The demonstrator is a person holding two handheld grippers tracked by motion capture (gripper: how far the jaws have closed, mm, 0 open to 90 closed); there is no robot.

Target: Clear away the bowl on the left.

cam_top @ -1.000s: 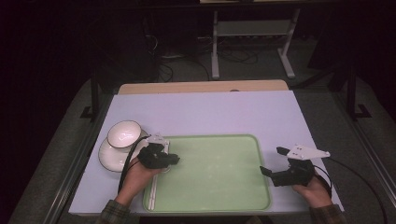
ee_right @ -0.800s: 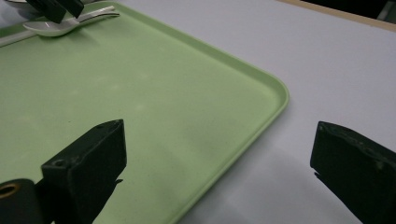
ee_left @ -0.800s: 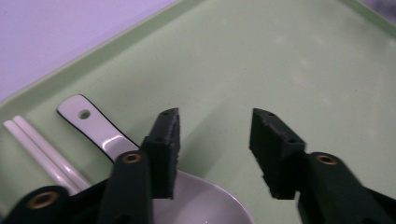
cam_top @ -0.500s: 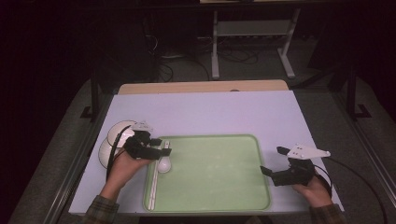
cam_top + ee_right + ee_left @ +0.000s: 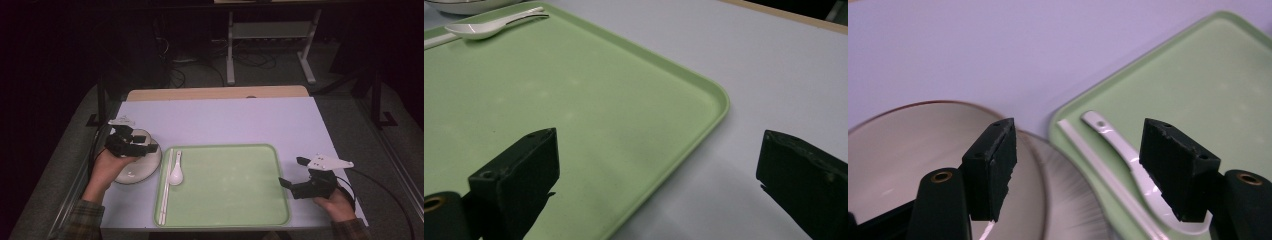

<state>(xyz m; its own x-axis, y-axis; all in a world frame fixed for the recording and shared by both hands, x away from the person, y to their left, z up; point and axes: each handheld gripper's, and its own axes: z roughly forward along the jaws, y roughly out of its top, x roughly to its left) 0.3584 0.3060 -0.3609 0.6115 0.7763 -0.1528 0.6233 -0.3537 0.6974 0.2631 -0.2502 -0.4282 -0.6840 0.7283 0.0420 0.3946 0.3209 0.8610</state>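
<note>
White ceramic spoon (image 5: 176, 172) lies at the left edge of the green tray (image 5: 235, 200), beside the chopsticks (image 5: 165, 187). The left gripper (image 5: 145, 148) hovers over the bowl (image 5: 137, 167) off the tray's left edge; its jaws have just been opening and stand wide with nothing between them. The left gripper view reveals the spoon's handle hole. The right gripper (image 5: 292, 172), wide open and empty, rests level at the tray's right edge.

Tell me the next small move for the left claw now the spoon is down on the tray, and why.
Probably lower the left claw, jaws just opened and empty, onto the bowl: spoon and chopsticks already lie on the tray, and the bowl sits beside it.
</note>
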